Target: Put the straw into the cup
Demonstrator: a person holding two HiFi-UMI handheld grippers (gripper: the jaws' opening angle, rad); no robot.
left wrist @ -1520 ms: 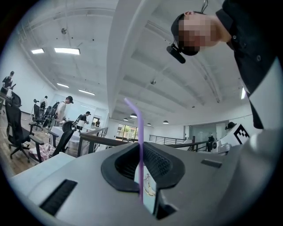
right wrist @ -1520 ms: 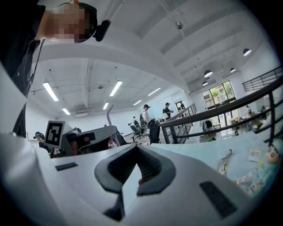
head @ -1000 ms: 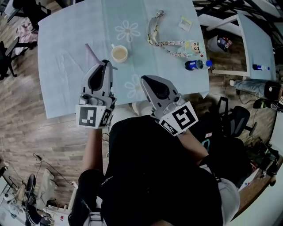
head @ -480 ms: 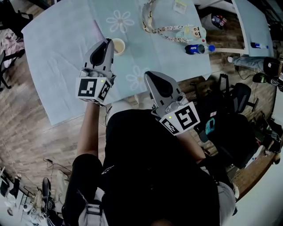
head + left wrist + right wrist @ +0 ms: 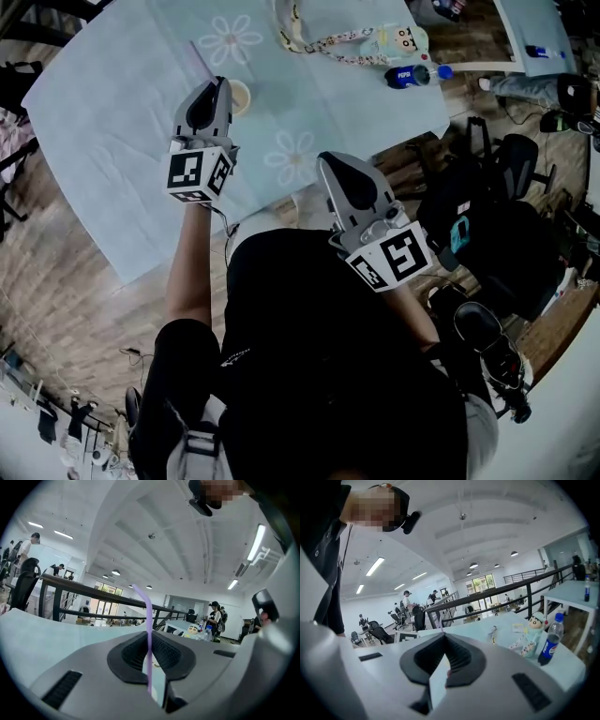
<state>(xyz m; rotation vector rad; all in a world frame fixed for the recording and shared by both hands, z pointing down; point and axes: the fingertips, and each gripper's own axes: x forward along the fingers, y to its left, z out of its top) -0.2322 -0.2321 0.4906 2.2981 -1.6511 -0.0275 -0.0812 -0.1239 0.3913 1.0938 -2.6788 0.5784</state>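
Note:
My left gripper is shut on a thin purple straw, held over the light blue tablecloth. The straw's free end slants up and away to the left. In the left gripper view the straw stands upright, pinched between the dark pads of the left gripper. A small white cup of pale drink stands on the cloth just right of the left jaws, partly hidden by them. My right gripper hangs shut and empty by the table's near edge; its jaws hold nothing.
A patterned lanyard, a small doll and a blue-labelled bottle lie at the far right of the table. The bottle and doll show in the right gripper view. Chairs and cables stand on the wooden floor around.
My left gripper has carried the straw forward across the cloth until its jaws are beside the cup. The right gripper has stayed near the table's front edge.

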